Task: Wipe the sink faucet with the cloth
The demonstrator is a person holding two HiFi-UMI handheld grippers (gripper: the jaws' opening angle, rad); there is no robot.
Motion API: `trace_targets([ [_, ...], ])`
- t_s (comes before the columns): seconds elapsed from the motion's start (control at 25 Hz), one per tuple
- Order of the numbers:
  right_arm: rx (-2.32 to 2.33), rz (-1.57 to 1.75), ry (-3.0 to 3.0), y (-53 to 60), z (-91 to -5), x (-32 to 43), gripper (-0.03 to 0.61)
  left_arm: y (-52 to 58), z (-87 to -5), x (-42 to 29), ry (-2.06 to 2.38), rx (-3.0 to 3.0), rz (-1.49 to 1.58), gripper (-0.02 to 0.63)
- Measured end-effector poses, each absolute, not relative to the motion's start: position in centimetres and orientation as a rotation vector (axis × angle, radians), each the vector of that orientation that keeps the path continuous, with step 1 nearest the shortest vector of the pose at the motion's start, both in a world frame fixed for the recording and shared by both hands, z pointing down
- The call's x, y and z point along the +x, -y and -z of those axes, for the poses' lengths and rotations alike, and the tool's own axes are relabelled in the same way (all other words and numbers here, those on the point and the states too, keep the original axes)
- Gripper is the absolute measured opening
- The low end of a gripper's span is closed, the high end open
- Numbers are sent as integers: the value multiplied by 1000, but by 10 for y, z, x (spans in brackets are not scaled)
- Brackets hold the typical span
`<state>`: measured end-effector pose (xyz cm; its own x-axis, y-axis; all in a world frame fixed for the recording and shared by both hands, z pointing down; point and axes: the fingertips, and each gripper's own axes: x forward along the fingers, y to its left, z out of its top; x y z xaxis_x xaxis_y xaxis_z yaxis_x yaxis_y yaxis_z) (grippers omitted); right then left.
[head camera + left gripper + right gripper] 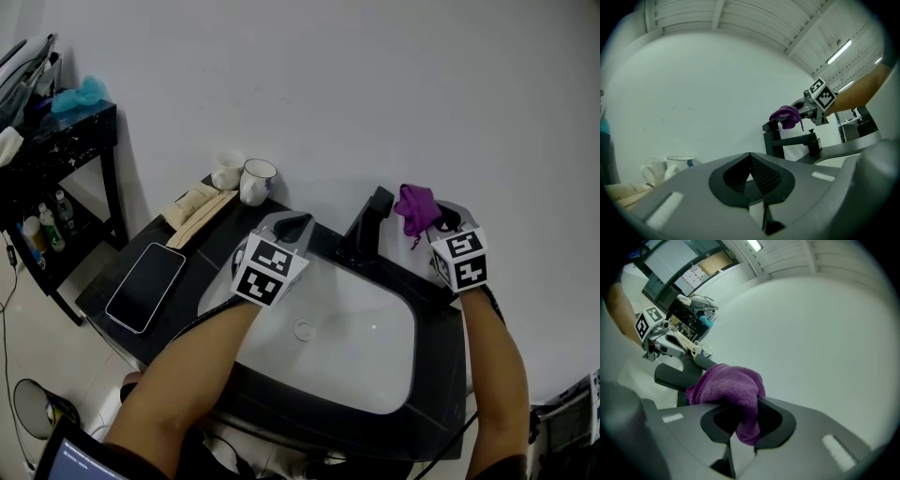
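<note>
Pinching purple cloth (415, 206) in right gripper (433, 217) jaws by black faucet (361, 234), center-right; left gripper (298, 223) jaws pressed together, empty.

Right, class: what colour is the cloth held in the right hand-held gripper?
Purple. The cloth shows best in the right gripper view.

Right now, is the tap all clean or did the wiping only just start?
Done: the purple cloth is picked up, clamped in the right tool. In hand: it sits against the top of the black faucet. Left: probably the spout and base; no picture shows how much is wiped. The left tool is shut, empty, above the sink.
</note>
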<state>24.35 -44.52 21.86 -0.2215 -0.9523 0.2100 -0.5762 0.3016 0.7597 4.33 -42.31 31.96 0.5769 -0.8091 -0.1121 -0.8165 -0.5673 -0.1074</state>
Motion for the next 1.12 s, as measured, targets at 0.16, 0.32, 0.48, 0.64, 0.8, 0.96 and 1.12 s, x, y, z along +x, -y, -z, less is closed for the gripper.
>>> trace_targets([
  [0.16, 1317, 675, 1893, 449, -244, 243, 72, 422, -318, 44, -1373, -2664, -90, 17],
  [0.32, 1273, 638, 1893, 452, -268, 240, 72, 423, -317, 44, -1364, -2674, -98, 17],
  [0.48, 1199, 624, 1858, 449, -297, 236, 72, 423, -316, 42, -1369, -2670, -109, 17],
  [0.64, 1135, 603, 1833, 444, -325, 234, 74, 422, -318, 43, -1369, -2684, -107, 17],
  [0.8, 1092, 595, 1809, 442, -345, 235, 73, 423, -316, 44, -1370, -2685, -114, 17],
  [0.96, 1030, 605, 1776, 437, -364, 230, 74, 422, -316, 43, -1370, -2687, -112, 17],
  [1.12, 998, 608, 1769, 430, -373, 228, 74, 422, -316, 43, -1365, -2688, -109, 17],
])
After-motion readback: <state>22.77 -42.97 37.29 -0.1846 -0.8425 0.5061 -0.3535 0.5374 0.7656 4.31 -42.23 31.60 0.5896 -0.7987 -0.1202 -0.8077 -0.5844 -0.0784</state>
